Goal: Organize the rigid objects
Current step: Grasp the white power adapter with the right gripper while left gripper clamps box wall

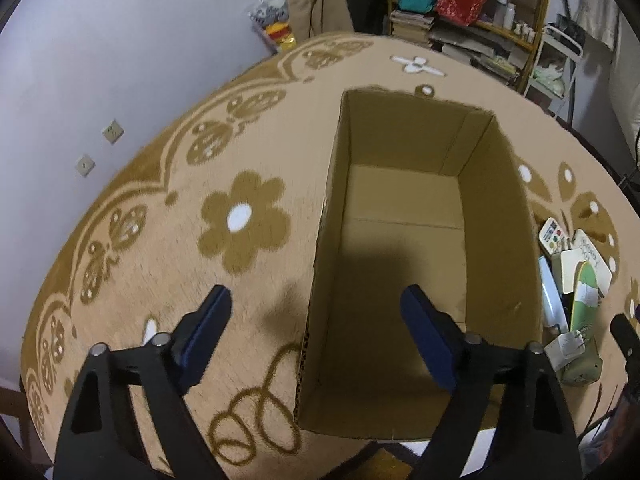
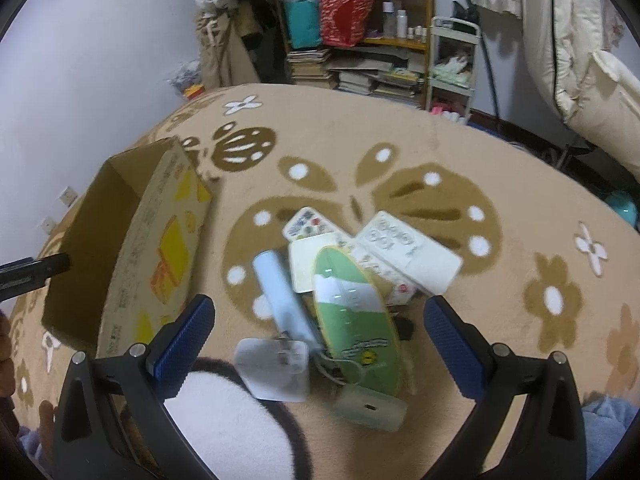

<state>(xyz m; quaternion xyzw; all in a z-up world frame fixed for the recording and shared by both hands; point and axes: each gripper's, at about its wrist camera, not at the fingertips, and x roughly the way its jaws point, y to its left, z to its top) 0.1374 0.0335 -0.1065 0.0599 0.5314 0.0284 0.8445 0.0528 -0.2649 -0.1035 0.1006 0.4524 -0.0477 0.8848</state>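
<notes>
From the left wrist camera I look straight down into the cardboard box (image 1: pixel 404 248), which stands open-topped on the patterned rug (image 1: pixel 160 208); its floor is bare brown card with a shadow across the near half. My left gripper (image 1: pixel 316 336) is spread wide and holds nothing, one finger over the rug, the other over the box's inside. At the right edge of this view only a sliver of the pile (image 1: pixel 572 276) shows, just beside the box's right wall.

The right wrist camera gives me what the left cannot: the whole pile. A green oval board (image 2: pixel 354 320) lies on top, tilted toward me, with a pale blue tube (image 2: pixel 280 292) touching its left side. Behind them lie a white remote with coloured buttons (image 2: pixel 310 224) and a second white remote (image 2: pixel 408 252), overlapping. Nearer me sit a white charger block (image 2: pixel 274 368) and a pale green case (image 2: pixel 370 406). Here the box shows its printed outer side with yellow marks. My right gripper (image 2: pixel 320 344) hangs above the pile, wide open, with nothing in its grasp.
</notes>
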